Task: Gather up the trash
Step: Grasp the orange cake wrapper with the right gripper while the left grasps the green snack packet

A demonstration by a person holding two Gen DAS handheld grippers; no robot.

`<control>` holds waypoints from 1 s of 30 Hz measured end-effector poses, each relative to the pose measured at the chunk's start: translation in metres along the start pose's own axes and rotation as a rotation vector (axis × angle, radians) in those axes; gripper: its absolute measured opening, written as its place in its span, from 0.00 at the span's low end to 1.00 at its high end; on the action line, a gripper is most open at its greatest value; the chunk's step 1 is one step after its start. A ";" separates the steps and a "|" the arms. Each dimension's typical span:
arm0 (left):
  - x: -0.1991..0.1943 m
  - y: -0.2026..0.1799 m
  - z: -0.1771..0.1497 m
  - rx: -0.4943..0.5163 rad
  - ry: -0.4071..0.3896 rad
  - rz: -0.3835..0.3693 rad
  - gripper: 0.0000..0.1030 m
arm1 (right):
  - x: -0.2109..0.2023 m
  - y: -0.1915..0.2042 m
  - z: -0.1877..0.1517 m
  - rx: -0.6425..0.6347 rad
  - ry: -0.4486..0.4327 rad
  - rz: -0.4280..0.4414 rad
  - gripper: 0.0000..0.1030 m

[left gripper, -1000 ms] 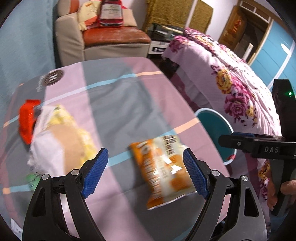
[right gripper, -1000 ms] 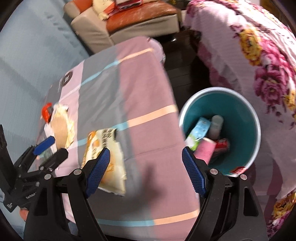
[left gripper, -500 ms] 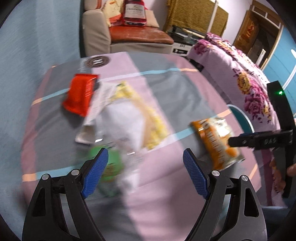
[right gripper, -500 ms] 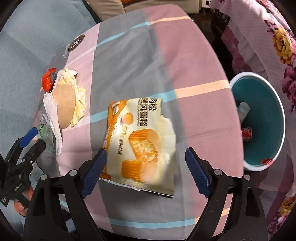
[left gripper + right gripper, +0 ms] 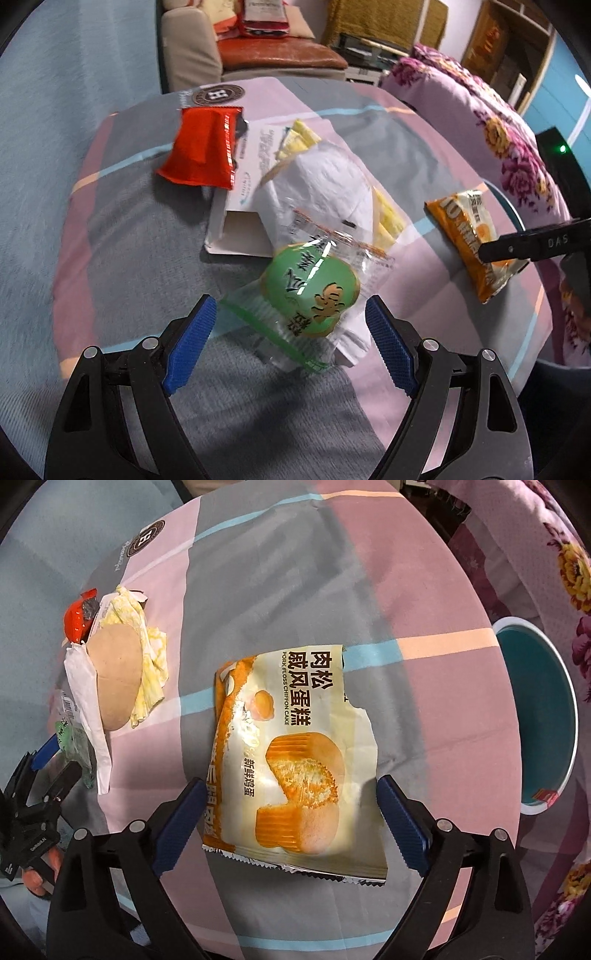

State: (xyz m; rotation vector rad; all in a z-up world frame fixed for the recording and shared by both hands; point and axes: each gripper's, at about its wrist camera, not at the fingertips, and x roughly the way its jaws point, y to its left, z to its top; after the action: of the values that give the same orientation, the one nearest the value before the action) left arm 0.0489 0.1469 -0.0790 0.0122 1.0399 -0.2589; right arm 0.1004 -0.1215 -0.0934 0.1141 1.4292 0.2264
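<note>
Tabletop under a pink, grey and blue striped cloth (image 5: 280,572) filled both wrist views, whereas a second earlier the right wrist view had been centred on the round teal waste bin (image 5: 554,716), which now sat at the right edge just beyond the table and showed no contents from this angle. Both hands had swung from the bin side back over the litter and come lower. The right gripper (image 5: 290,812) had just been widening; its blue pads stood spread either side of the orange-and-cream foil cake wrapper (image 5: 295,753) lying flat on the cloth, not pressing on it. The left gripper (image 5: 290,339) hung with pads spread around the clear plastic wrapper with a green round label (image 5: 314,291), which rested against a crumpled white paper bag (image 5: 321,192) and a flat white card sleeve (image 5: 240,206); contact with the pads could not be confirmed. A red foil snack packet (image 5: 203,147) lay further off. Judged from this layout, each tool was lined up on its own piece, closing being the next step, and four or more items remained uncollected.
</note>
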 end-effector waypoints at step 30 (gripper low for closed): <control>-0.023 -0.007 -0.003 -0.053 -0.073 0.005 0.24 | -0.050 0.008 -0.011 -0.139 -0.116 0.061 0.61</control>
State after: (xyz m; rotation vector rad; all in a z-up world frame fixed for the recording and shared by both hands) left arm 0.0339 0.1457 -0.0604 -0.0418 0.9741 -0.2261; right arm 0.0826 -0.1250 -0.0447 0.0557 1.2914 0.3628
